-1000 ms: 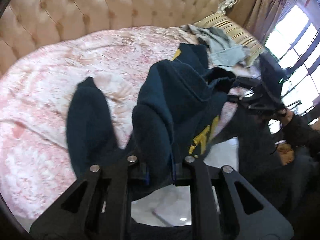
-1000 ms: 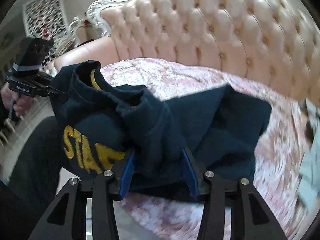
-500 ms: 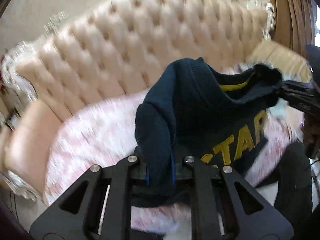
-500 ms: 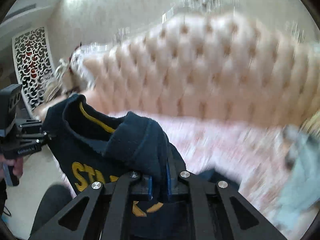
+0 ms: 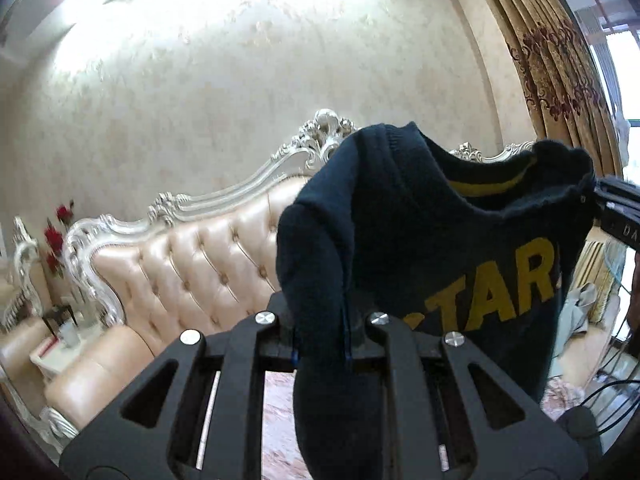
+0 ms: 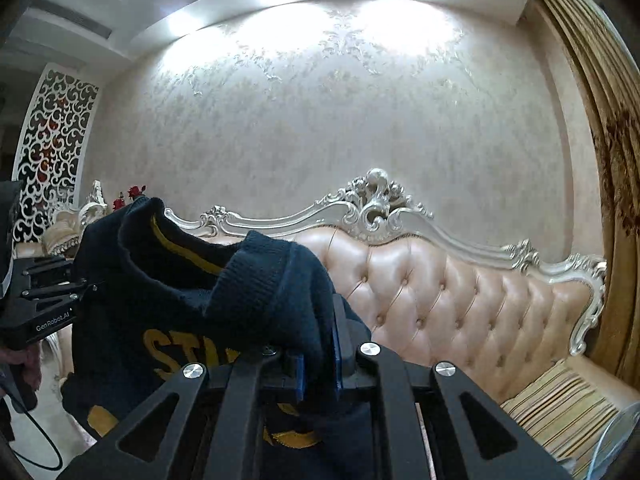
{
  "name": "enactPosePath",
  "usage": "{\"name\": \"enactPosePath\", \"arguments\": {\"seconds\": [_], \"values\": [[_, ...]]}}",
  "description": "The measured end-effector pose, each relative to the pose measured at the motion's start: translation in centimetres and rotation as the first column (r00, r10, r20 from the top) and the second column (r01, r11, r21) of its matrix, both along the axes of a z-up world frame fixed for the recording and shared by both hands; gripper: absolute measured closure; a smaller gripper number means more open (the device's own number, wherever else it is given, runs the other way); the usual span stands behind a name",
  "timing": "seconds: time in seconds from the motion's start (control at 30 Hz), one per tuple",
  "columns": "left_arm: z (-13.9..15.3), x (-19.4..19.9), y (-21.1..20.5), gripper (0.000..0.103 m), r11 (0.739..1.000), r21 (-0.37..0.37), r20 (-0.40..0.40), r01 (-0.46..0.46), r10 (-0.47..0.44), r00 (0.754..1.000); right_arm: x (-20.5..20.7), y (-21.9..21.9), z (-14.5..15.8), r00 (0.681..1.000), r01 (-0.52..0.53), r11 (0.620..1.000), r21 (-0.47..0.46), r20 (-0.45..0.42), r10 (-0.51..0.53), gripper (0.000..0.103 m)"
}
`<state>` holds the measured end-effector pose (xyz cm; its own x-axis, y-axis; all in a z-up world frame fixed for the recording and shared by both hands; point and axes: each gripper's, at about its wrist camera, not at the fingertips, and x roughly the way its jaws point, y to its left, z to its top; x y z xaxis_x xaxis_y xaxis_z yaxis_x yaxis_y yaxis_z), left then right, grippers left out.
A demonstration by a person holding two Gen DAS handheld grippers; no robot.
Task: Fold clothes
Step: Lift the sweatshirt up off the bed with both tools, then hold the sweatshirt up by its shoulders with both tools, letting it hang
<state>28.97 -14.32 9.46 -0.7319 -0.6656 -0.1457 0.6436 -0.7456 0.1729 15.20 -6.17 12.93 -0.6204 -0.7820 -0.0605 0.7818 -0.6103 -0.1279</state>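
A dark navy sweater with yellow letters hangs in the air, stretched between both grippers. My left gripper is shut on one shoulder of it, and the cloth bulges over the fingers. My right gripper is shut on the other shoulder of the sweater, its blue pads pinching the knit. The collar with its yellow inner band sags between them. In the left wrist view the right gripper shows at the right edge; in the right wrist view the left gripper shows at the left, a hand below it.
A cream tufted sofa with a silver carved frame stands behind, with a striped cushion at its right end. A pink patterned cover lies below. Gold curtains hang at the right. A grey garment lies by the sofa's right end.
Both grippers rose and tilted up to level, lifting the sweater off the pink cover into the air. The right gripper's jaws closed tight on the shoulder.
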Motion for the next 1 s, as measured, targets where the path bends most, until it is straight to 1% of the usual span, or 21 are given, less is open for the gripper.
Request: {"name": "enactPosePath", "arguments": {"seconds": [0.03,0.1,0.17,0.2,0.23,0.3,0.33,0.4,0.43,0.5,0.53,0.6,0.63,0.7,0.73,0.8,0.93,1.0], "values": [[0.0,0.0,-0.1,0.086,1.000,-0.001,0.006,-0.001,0.001,1.000,0.3,-0.1,0.3,1.000,0.008,1.000,0.005,-0.015,-0.008,0.094],[-0.7,0.1,-0.2,0.086,1.000,0.016,0.034,0.007,-0.008,0.999,0.6,-0.5,-0.2,0.998,0.039,0.999,0.030,-0.045,-0.037,0.094],[-1.9,-0.5,0.1,0.085,0.999,0.035,0.074,0.008,-0.010,0.997,1.0,-0.6,-1.4,0.998,0.059,0.995,0.078,-0.030,-0.057,0.094],[-3.0,-1.3,-0.3,0.083,0.999,0.048,0.107,0.004,-0.009,0.994,0.6,-0.8,-2.4,0.998,0.064,0.993,0.104,-0.008,-0.064,0.094],[-4.3,-2.2,-0.8,0.083,0.998,0.062,0.147,-0.001,-0.008,0.989,0.2,-1.0,-3.5,0.997,0.069,0.989,0.130,0.014,-0.071,0.094],[-7.3,-4.2,-2.5,0.083,0.996,0.091,0.215,-0.011,-0.009,0.977,-1.2,-2.0,-6.8,0.994,0.078,0.980,0.183,0.063,-0.090,0.093],[-9.2,-5.4,-3.7,0.083,0.994,0.112,0.249,-0.019,-0.009,0.968,-2.0,-2.7,-8.5,0.992,0.085,0.976,0.202,0.071,-0.101,0.094],[-13.2,-7.9,-6.0,0.083,0.986,0.161,0.329,-0.037,-0.018,0.944,-3.6,-4.0,-12.8,0.987,0.086,0.963,0.255,0.108,-0.117,0.094],[-15.2,-9.0,-7.0,0.083,0.984,0.176,0.354,-0.039,-0.026,0.935,-4.9,-4.8,-15.0,0.981,0.082,0.956,0.282,0.146,-0.128,0.094],[-18.6,-10.9,-8.5,0.083,0.979,0.200,0.401,-0.043,-0.042,0.915,-7.3,-6.4,-19.6,0.967,0.095,0.935,0.341,0.191,-0.167,0.094],[-19.9,-11.5,-9.1,0.083,0.974,0.223,0.415,-0.047,-0.051,0.908,-8.4,-6.9,-21.3,0.959,0.092,0.927,0.365,0.219,-0.181,0.094],[-21.5,-12.4,-9.5,0.083,0.964,0.262,0.422,-0.048,-0.070,0.904,-10.5,-8.0,-24.7,0.939,0.083,0.907,0.412,0.273,-0.210,0.093],[-22.0,-12.7,-9.5,0.083,0.962,0.271,0.425,-0.047,-0.076,0.902,-11.5,-8.2,-25.8,0.933,0.085,0.902,0.424,0.284,-0.222,0.093],[-21.7,-12.6,-8.6,0.083,0.959,0.283,0.397,-0.034,-0.084,0.914,-11.9,-8.2,-26.8,0.936,0.101,0.897,0.430,0.265,-0.232,0.094],[-21.5,-12.6,-8.0,0.083,0.957,0.289,0.379,-0.027,-0.089,0.921,-11.7,-7.9,-26.8,0.940,0.113,0.901,0.419,0.250,-0.234,0.093],[-20.6,-11.8,-7.4,0.083,0.959,0.284,0.343,-0.015,-0.087,0.935,-11.3,-7.4,-25.9,0.946,0.123,0.910,0.397,0.229,-0.228,0.093],[-18.2,-10.0,-7.6,0.083,0.962,0.272,0.249,0.025,-0.096,0.964,-10.4,-7.1,-23.7,0.967,0.161,0.925,0.343,0.134,-0.218,0.093],[-16.8,-9.0,-7.3,0.083,0.964,0.262,0.214,0.040,-0.099,0.972,-9.1,-6.2,-21.9,0.974,0.182,0.934,0.306,0.075,-0.214,0.093]]}}
